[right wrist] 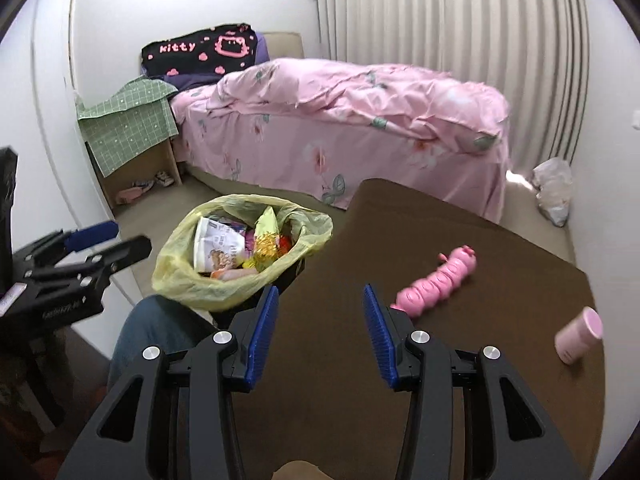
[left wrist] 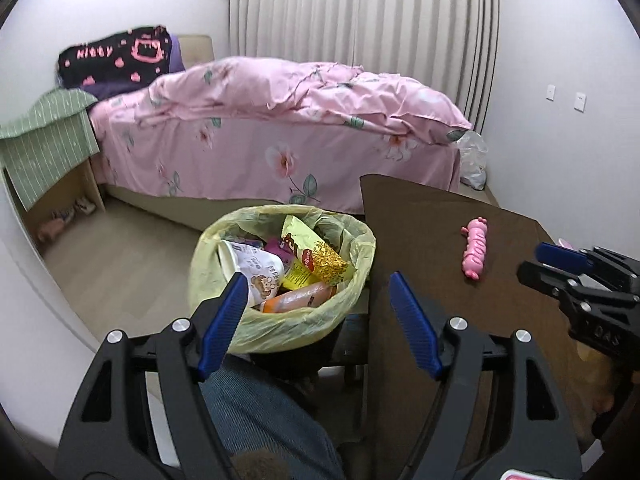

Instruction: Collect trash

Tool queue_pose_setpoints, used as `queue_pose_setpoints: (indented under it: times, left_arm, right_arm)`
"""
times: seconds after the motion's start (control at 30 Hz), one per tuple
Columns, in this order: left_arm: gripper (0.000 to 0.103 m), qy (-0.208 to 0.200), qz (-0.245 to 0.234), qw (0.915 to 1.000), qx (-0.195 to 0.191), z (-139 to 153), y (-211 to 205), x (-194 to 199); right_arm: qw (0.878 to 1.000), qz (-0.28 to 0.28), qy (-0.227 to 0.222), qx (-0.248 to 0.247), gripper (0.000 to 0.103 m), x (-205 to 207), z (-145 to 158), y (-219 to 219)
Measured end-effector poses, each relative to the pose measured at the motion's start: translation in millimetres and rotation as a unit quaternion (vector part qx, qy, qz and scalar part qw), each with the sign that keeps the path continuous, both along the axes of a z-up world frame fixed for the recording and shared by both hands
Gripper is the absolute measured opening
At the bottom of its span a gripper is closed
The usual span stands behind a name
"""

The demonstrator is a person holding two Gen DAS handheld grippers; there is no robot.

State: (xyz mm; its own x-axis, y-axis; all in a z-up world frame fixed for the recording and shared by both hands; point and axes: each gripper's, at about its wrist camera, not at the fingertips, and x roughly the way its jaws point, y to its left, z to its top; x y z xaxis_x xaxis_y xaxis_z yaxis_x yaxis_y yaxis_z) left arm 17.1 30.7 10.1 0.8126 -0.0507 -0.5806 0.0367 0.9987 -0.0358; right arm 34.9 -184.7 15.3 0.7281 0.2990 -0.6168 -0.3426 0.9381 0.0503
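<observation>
A bin lined with a yellow bag (left wrist: 362, 248) (right wrist: 180, 276) stands on the floor beside the brown table (left wrist: 424, 216) (right wrist: 340, 360). It holds a white wrapper (left wrist: 256, 268), a yellow snack bag (left wrist: 316, 260) and an orange packet (left wrist: 300, 300). My left gripper (left wrist: 317, 278) hovers above the bin's near rim, open and empty. My right gripper (right wrist: 321, 292) is over the table's near part, open and empty. A pink segmented item (left wrist: 475, 254) (right wrist: 440, 276) lies on the table, and a pink cylinder (right wrist: 578, 334) lies on its side at the right.
A bed with pink floral covers (left wrist: 280, 120) fills the back of the room. A green-clothed side table (left wrist: 44, 140) stands at the left wall. A clear plastic bag (right wrist: 554, 192) sits on the floor by the bed's foot. A leg in jeans (left wrist: 256, 412) is below the grippers.
</observation>
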Motion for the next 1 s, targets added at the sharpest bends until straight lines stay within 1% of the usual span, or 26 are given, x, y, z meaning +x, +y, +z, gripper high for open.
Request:
queue_pose_setpoints:
  times: [0.07, 0.17, 0.27, 0.37, 0.5, 0.6, 1.0]
  left_arm:
    - [0.069, 0.003, 0.009, 1.0000, 0.001, 5, -2, -11]
    - [0.069, 0.009, 0.004, 1.0000, -0.003, 6, -5, -22]
    - [0.069, 0.016, 0.005, 0.9999, -0.002, 4, -7, -28]
    - [0.069, 0.016, 0.008, 0.9998, 0.000, 3, -6, -31]
    - [0.069, 0.011, 0.015, 0.9998, 0.004, 6, -4, -35]
    - [0.069, 0.005, 0.020, 0.9997, 0.011, 8, -4, -38]
    - [0.069, 0.006, 0.015, 0.9998, 0.015, 10, -6, -38]
  right_arm:
    - [1.000, -0.009, 0.002, 0.012, 0.042, -17, 3, -5]
    - [1.000, -0.020, 0.004, 0.020, 0.042, -30, 4, -7]
    - [0.999, -0.032, -0.003, 0.012, 0.042, -39, 4, -5]
    - [0.999, -0.032, -0.007, 0.001, 0.042, -44, 5, 1]
    - [0.999, -0.030, -0.019, -0.018, 0.042, -48, 5, 9]
    - [0.999, -0.029, -0.017, -0.019, 0.042, -47, 5, 11]
    - [0.999, -0.030, -0.010, -0.011, 0.042, -45, 1, 9]
